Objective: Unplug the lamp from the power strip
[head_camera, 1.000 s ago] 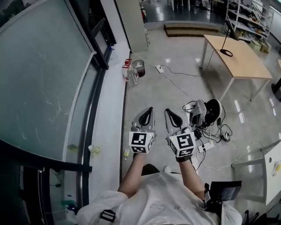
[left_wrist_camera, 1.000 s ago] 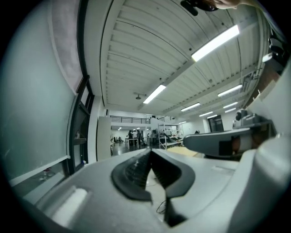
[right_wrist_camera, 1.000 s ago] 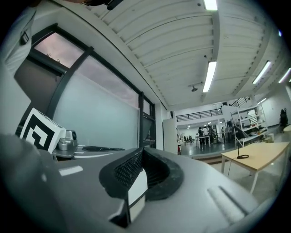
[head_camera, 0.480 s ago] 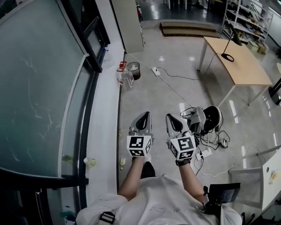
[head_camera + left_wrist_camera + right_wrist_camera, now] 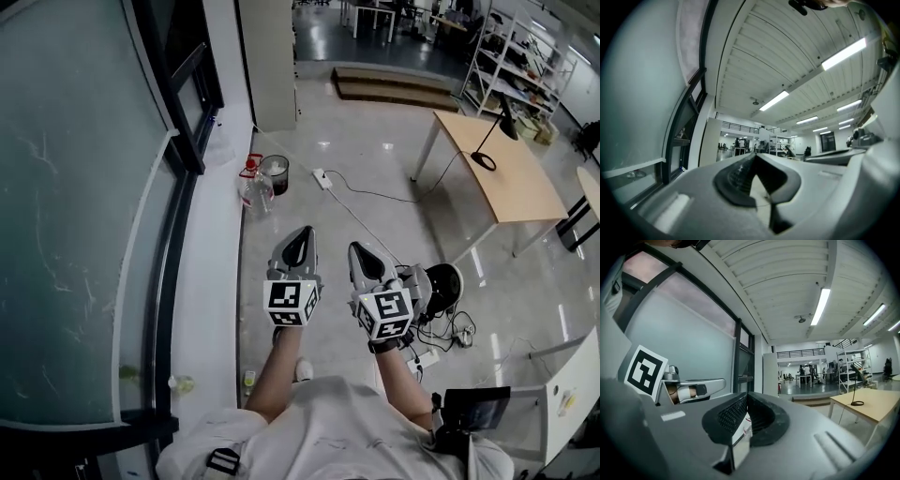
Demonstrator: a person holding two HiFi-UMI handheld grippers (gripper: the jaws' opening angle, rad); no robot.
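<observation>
Lamp [image 5: 494, 136]: black, thin-stemmed, upright on the wooden table [image 5: 525, 183] in the upper right of the head view, toward the table's left edge. The right gripper view confirms it, small at the right edge, on the same tabletop.

Findings, largest first:

1. Glass wall [image 5: 75, 234] fills the left third of the head view, with a pale ledge along its foot.
2. Polished grey floor [image 5: 375, 131] takes up the centre and runs to the table.
3. I hold my left gripper [image 5: 304, 232] and right gripper [image 5: 357, 249] side by side at lower centre, close but not touching, and both point up-frame. Each gripper's own view shows its dark pads pressed together at the tip with nothing between them. Both are well apart from the lamp and the table.
4. A round black unit [image 5: 445, 281] sits just right of my right gripper, among a tangle of cables [image 5: 450, 333].
5. A clear bottle [image 5: 253, 190] and a dark bucket [image 5: 276, 174] stand together at the ledge's edge, up-frame of my left gripper.
6. Power strip [image 5: 322, 178]: white, flat on the floor just right of the bucket, between my grippers and the table. A thin cord [image 5: 375, 197] runs right from it toward the table's near leg. The plug itself is too small to make out.
</observation>
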